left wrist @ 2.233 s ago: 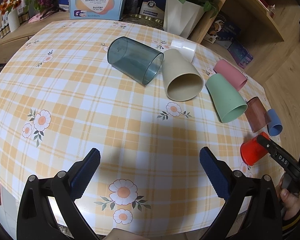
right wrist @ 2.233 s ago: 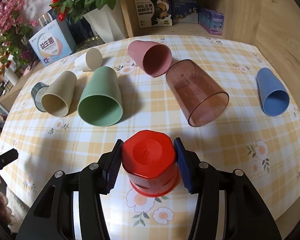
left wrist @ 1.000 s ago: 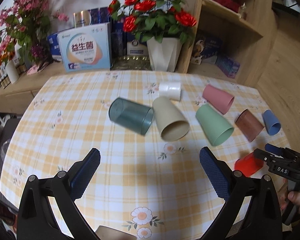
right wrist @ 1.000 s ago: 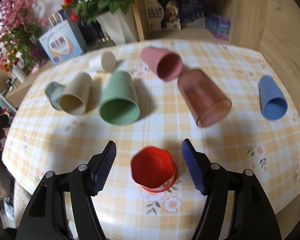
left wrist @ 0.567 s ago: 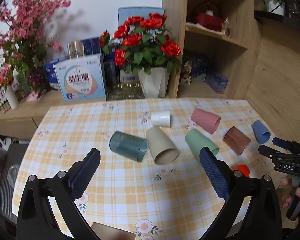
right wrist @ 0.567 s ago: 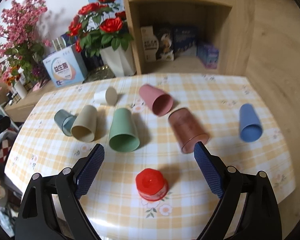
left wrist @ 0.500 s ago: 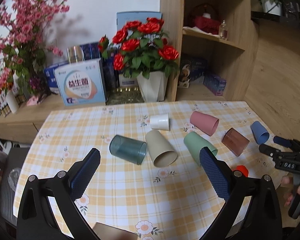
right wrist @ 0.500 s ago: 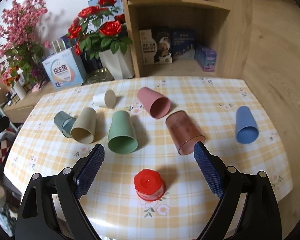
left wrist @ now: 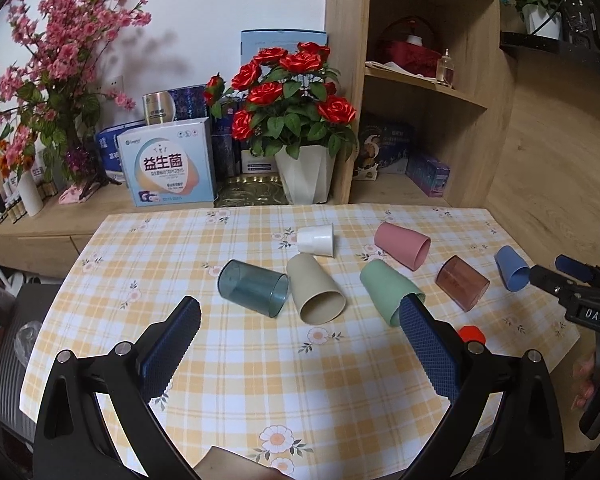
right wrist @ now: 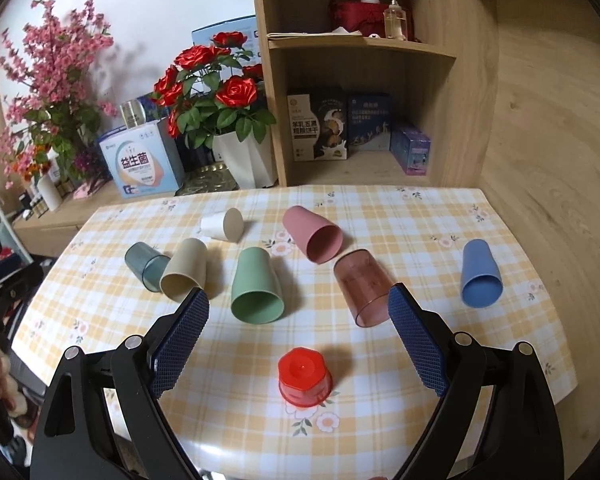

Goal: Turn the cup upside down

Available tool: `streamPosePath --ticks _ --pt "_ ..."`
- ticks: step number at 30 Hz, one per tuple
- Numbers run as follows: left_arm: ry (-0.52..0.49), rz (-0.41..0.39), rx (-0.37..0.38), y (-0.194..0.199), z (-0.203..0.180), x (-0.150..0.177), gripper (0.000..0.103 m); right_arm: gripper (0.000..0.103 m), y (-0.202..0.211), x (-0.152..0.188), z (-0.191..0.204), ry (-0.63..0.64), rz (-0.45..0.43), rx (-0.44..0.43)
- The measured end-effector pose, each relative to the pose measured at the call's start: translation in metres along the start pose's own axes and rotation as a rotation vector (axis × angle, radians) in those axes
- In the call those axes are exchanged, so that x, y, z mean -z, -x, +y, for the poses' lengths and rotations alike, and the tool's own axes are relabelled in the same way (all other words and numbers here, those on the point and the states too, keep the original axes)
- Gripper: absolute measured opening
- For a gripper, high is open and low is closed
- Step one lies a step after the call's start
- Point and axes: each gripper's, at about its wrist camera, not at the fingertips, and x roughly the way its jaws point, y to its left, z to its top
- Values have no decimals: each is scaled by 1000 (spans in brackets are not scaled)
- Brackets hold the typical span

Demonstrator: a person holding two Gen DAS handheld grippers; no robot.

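Observation:
A small red cup (right wrist: 305, 376) stands upside down on the checked tablecloth near the front edge; in the left wrist view only its top (left wrist: 471, 333) shows behind a finger. My right gripper (right wrist: 298, 340) is open and empty, held above and behind the red cup. My left gripper (left wrist: 298, 344) is open and empty above the table's front. Several cups lie on their sides: teal (left wrist: 253, 287), beige (left wrist: 316, 288), white (left wrist: 315, 239), green (right wrist: 257, 286), pink (right wrist: 313, 238), brown clear (right wrist: 363, 287), blue (right wrist: 480, 273).
The table (right wrist: 420, 216) stands against a wooden shelf unit (right wrist: 364, 80) with boxes. A white pot of red roses (left wrist: 305, 178), a printed box (left wrist: 167, 166) and pink blossoms stand on a low cabinet behind. The right gripper (left wrist: 572, 284) shows at the left view's right edge.
My right gripper has opened, let go of the upside-down red cup and drawn back and up. My left gripper has also risen and pulled back, so more of the room shows.

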Motion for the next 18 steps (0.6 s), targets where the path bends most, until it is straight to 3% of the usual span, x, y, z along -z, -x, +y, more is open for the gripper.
streamPosePath --ticks 18 --pt "11 3 -12 3 1 4 97 88 3 1 1 -3 -11 18"
